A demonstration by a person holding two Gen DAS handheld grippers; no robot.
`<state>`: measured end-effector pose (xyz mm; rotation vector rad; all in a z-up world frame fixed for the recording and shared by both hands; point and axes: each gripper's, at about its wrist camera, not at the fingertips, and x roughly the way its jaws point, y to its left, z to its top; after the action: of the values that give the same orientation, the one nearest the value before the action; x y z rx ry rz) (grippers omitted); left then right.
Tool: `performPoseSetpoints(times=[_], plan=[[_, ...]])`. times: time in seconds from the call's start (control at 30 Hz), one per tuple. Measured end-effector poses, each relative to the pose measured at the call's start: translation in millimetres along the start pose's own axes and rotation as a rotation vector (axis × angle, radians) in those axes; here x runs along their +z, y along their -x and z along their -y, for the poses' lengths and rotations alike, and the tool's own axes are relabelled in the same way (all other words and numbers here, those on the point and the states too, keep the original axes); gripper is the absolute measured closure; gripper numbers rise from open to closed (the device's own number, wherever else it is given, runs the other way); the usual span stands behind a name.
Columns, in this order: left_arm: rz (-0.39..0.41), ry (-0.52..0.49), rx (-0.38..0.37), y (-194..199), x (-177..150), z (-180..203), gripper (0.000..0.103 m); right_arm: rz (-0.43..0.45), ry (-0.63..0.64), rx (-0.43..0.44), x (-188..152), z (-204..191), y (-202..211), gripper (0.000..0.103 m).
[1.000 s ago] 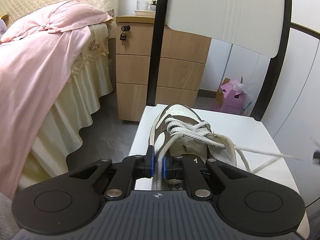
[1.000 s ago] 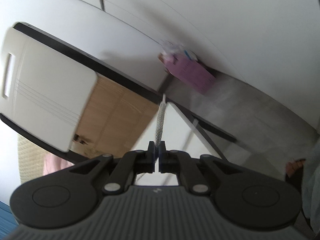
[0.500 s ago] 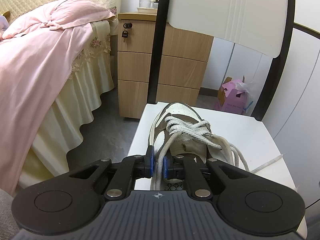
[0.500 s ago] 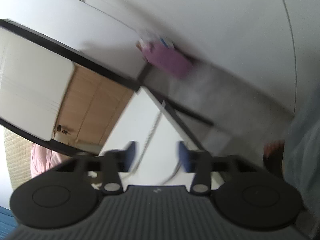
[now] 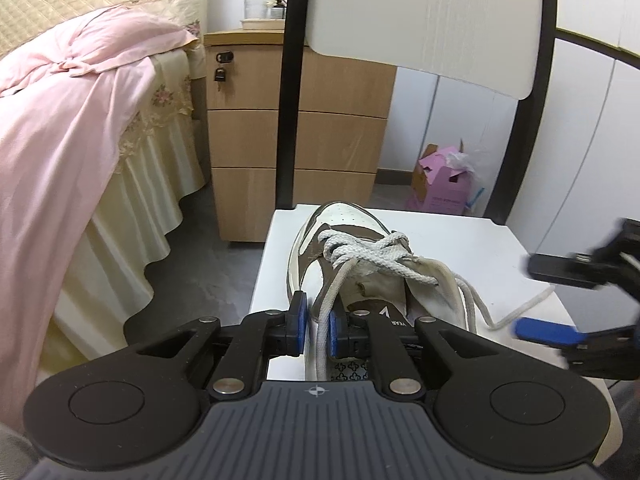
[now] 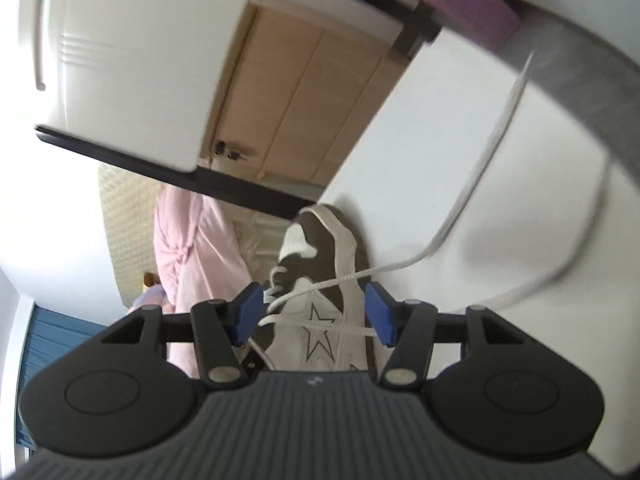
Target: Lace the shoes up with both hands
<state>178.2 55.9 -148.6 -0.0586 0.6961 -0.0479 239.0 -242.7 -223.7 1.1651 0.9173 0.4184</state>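
Left wrist view: left gripper [image 5: 315, 324] points forward and downward over the near edge of a white chair seat [image 5: 472, 248], its blue pads nearly together and pinching a flat white lace end [image 5: 326, 312] that runs up from between them to the lacing. Directly ahead of the jaws sits the shoe [image 5: 360, 268], brown and white, its toe pointing away toward the chair back. Off to the right of this claw, the right gripper [image 5: 556, 300] reaches in sideways above the seat edge, one finger over the other, spread wide with nothing in between; a loose lace [image 5: 520, 310] trails on the seat under it.

Right wrist view: right gripper [image 6: 316, 312], seen rolled steeply so the room looks tilted, has its jaws standing apart, with nothing pinched. The shoe [image 6: 320, 280] lies just beyond and between the fingers, and thin strands of lace cross the gap without the pads pressing them. From there the loose lace [image 6: 472, 200] curves away up and right across the seat [image 6: 400, 160].
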Motion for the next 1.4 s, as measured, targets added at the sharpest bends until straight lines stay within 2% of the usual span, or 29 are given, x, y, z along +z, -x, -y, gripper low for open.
performPoseSetpoints(times=[0.13,0.23,0.27,0.33,0.37,0.47,0.67,0.83,0.97,1.17,1.23,1.33,1.4], plan=[[0.005,-0.018,-0.031,-1.3,-0.7,-3.3,0.088,-0.013,-0.12,0.004,2.5,9.6,-32.3,0.046],[0.008,-0.021,-0.046,-2.3,-1.1,-5.6,0.088,0.02,-0.184,0.009,-0.3,12.2,-47.7,0.048],[0.007,-0.019,-0.049,-2.7,-1.2,-6.0,0.087,0.042,-0.196,0.011,1.2,13.1,-50.4,0.054],[0.005,-0.018,-0.053,-3.6,-1.4,-6.7,0.087,0.095,-0.219,0.014,5.8,15.5,-54.4,0.076],[0.005,-0.018,-0.054,-4.3,-1.4,-6.9,0.087,0.139,-0.218,0.013,10.0,14.9,-51.6,0.092],[0.003,-0.023,-0.058,-5.1,-1.2,-7.6,0.087,0.272,-0.21,0.017,23.6,12.3,-41.4,0.098],[-0.003,-0.012,-0.063,-6.6,-0.4,-8.8,0.086,0.47,-0.127,0.068,58.8,-11.7,6.6,0.1],[-0.005,-0.013,-0.066,-7.2,0.0,-9.5,0.086,0.568,-0.059,0.063,87.0,-35.1,37.6,0.1],[-0.009,-0.007,-0.073,-7.6,0.1,-11.4,0.083,0.609,0.007,0.047,100.8,-47.8,72.6,0.101],[-0.015,-0.011,-0.078,-8.1,0.9,-11.4,0.083,0.587,0.164,0.008,103.4,-82.2,80.3,0.1],[-0.016,-0.01,-0.091,-7.2,2.0,-13.1,0.082,0.563,0.278,-0.002,99.9,-104.1,77.2,0.1],[0.003,-0.021,-0.117,-1.5,1.4,-15.3,0.083,0.459,0.512,-0.044,87.4,-141.8,53.9,0.1],[0.013,-0.052,-0.121,3.1,-0.4,-15.2,0.083,0.336,0.679,-0.073,69.8,-166.4,33.9,0.1]])
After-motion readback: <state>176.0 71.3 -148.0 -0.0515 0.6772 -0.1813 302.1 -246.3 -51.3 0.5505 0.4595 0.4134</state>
